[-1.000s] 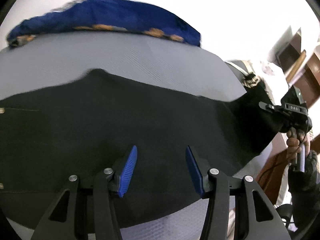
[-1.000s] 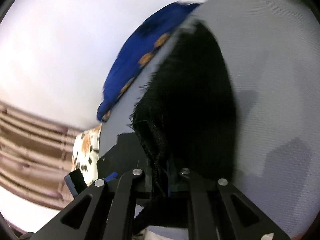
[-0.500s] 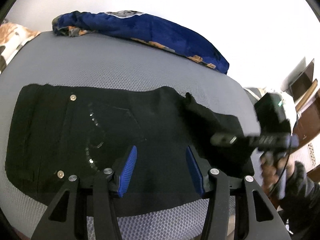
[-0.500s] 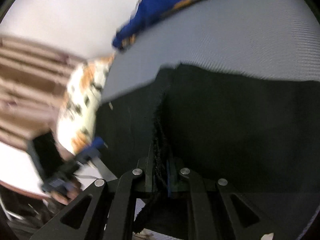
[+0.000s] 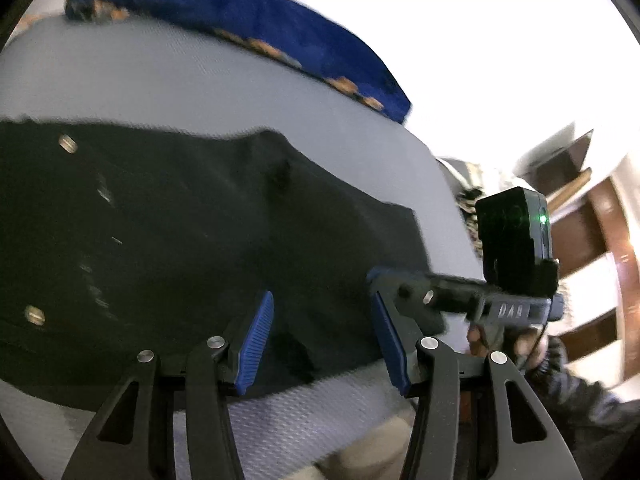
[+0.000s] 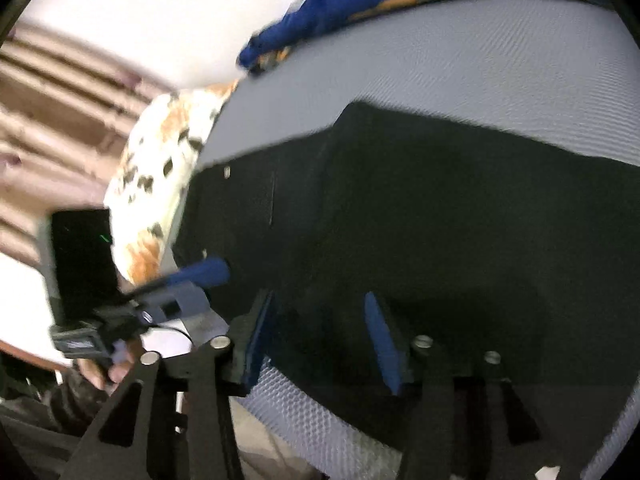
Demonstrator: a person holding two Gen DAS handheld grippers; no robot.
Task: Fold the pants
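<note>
Both your grippers hover over the black pants (image 5: 168,248) spread near the grey mattress's (image 5: 200,92) front edge: left gripper (image 5: 320,344) parted, empty; right gripper (image 6: 320,344) opening, gripping nothing. Beyond, a blue blanket (image 5: 280,28) lines the far edge.

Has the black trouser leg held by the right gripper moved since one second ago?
Yes. The pants leg, then raised in the right gripper, now lies folded over the pants on the grey surface; the jaws are opening.
</note>
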